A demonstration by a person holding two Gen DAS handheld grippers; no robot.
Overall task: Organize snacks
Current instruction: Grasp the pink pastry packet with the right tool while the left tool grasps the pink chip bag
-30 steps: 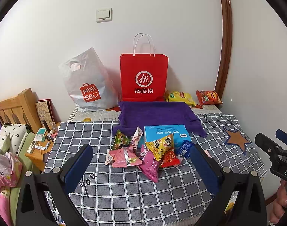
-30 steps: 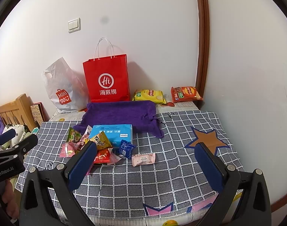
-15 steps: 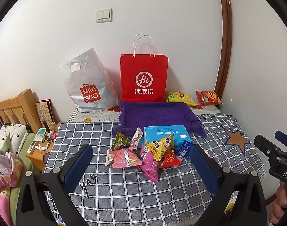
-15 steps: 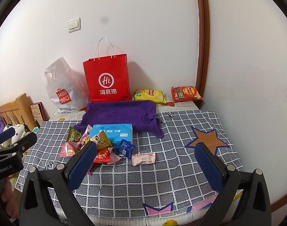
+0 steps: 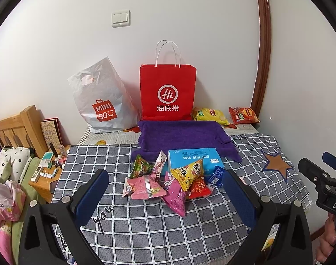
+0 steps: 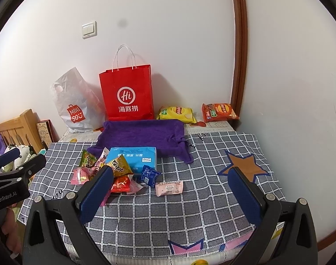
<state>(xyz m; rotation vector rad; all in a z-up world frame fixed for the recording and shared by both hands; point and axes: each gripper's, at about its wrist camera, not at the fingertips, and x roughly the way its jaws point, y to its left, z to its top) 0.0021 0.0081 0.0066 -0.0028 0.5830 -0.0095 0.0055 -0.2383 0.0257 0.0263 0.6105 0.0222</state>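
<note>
Several small snack packets (image 5: 168, 181) lie heaped on the checked grey cloth (image 5: 146, 227), in front of a light blue box (image 5: 194, 159) that rests on a purple towel (image 5: 181, 132). A pink packet (image 6: 169, 187) lies apart to the right of the heap. Behind stand a red paper bag (image 5: 168, 92) and a white plastic bag (image 5: 99, 101). Two larger chip bags, a yellow bag (image 6: 175, 113) and an orange bag (image 6: 219, 111), lie by the wall. My left gripper (image 5: 165, 195) hovers open before the heap. My right gripper (image 6: 171, 195) is open too, nothing between its fingers.
A wooden bed frame (image 5: 17, 128) and a small side table (image 5: 48, 172) with clutter stand at the left. A brown door frame (image 6: 239, 44) runs up the wall at the right. The cloth has a star patch (image 6: 243, 165) on its right side.
</note>
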